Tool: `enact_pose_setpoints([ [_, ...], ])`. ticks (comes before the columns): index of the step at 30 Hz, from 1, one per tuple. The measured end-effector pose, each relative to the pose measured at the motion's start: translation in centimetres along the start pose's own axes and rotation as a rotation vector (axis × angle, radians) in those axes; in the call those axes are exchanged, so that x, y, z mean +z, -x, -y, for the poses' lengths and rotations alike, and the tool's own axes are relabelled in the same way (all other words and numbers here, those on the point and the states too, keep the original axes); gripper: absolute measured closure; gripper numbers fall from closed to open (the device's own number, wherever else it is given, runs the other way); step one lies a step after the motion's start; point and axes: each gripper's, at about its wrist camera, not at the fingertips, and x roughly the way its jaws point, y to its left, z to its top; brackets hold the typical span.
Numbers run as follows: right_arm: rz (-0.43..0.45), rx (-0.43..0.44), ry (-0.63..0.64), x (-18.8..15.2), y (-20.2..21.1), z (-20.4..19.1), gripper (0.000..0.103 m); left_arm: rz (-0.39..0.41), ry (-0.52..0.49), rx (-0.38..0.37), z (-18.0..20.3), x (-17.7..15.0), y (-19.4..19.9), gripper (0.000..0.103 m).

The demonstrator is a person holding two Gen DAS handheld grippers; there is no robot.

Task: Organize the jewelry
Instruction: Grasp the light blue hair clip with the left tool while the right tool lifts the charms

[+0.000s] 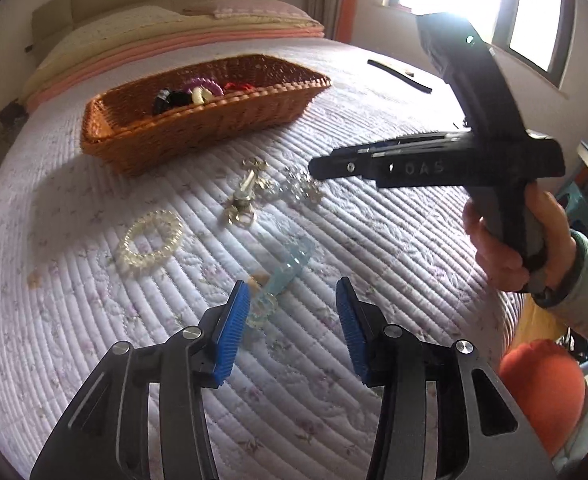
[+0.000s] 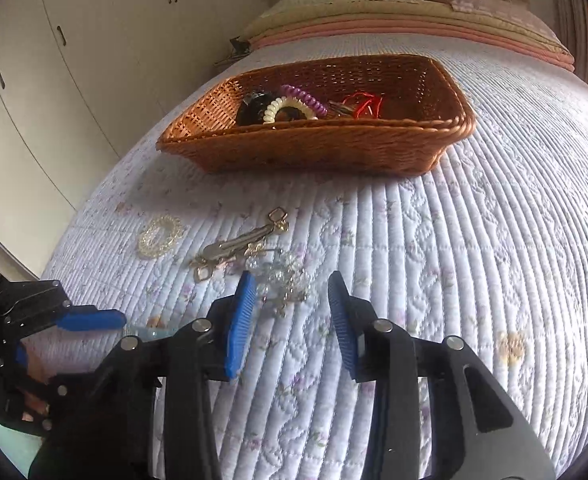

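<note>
Blue pads, left wrist view: left gripper (image 1: 292,312) spread wide and empty; pale blue clear hair clip (image 1: 283,272) on the quilt (image 1: 374,240) just ahead, long axis toward upper right, near end touching the left pad, perhaps.
Right wrist view: right gripper (image 2: 289,308) spread, empty; crystal bead cluster (image 2: 281,280) directly ahead between the pads; wicker basket (image 2: 318,148) well beyond.

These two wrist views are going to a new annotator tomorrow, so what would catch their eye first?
Probably the wicker basket in the middle of the quilted bed, already holding coiled hair ties. Nearer the cameras, loose pieces lie on the quilt: a clear bead bracelet, a gold clip, a crystal cluster and a pale blue clip. The open left gripper hangs above the blue clip, the open right gripper over the crystals.
</note>
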Motion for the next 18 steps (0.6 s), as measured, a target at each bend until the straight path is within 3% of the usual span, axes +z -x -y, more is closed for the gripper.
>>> enact_pose_setpoints([
  [6,-0.06,-0.026,0.044,1.4,-2.6,-0.8,0.068,-0.068,0.011,0.042,-1.0,0.3,-2.6,0.056],
  [9,-0.081,-0.064,0.084,1.2,-3.6,-1.6,0.068,-0.059,-0.02,0.051,-0.2,0.0,-2.8,0.056],
  [12,-0.072,-0.078,0.122,0.7,-3.2,-2.1,0.086,-0.055,-0.026,0.037,0.9,-0.5,-2.4,0.056],
  [18,-0.048,-0.064,0.113,-0.8,-1.9,-1.8,0.092,-0.054,-0.004,0.066,2.5,-1.6,-1.7,0.056],
])
